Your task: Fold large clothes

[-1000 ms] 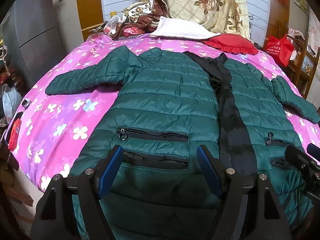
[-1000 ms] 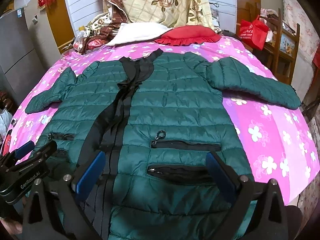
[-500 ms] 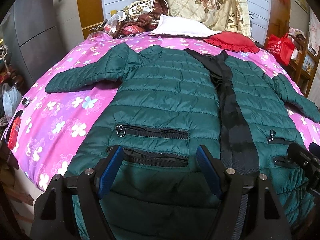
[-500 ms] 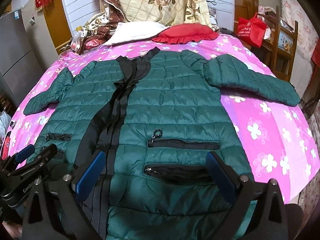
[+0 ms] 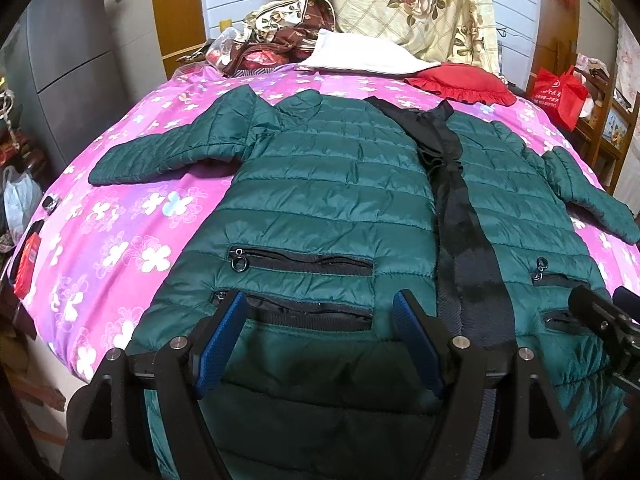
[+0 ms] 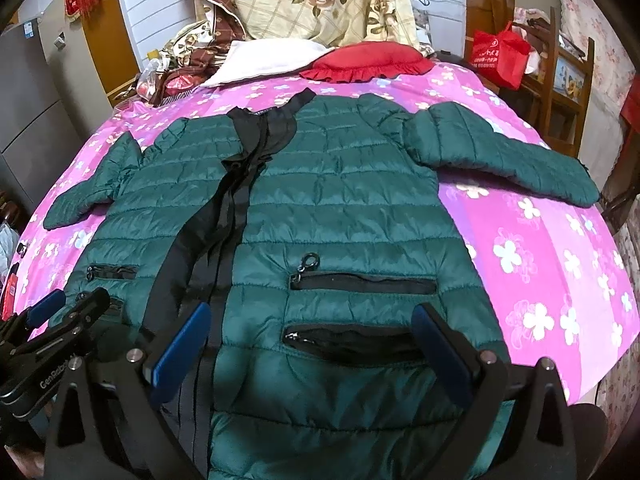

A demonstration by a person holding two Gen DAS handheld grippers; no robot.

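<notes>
Left wrist view: dark green quilted puffer jacket [image 5: 332, 200] lies flat, front up, sleeves spread on the pink floral bedsheet [image 5: 120, 240], likely laid out for folding. Left gripper [image 5: 316, 340] and right gripper [image 6: 308, 344] hover over its hem, jaws wide apart, holding nothing; contact with fabric unclear.

Jacket [image 5: 332, 200] flat on the bed [image 5: 120, 240], sleeves out to both sides. Pillows [image 5: 360, 56] behind the collar. Left tongs [image 5: 320, 340] over the near hem, right tongs [image 6: 308, 344] just beside. Bag [image 6: 496, 56] past the bed, right.
</notes>
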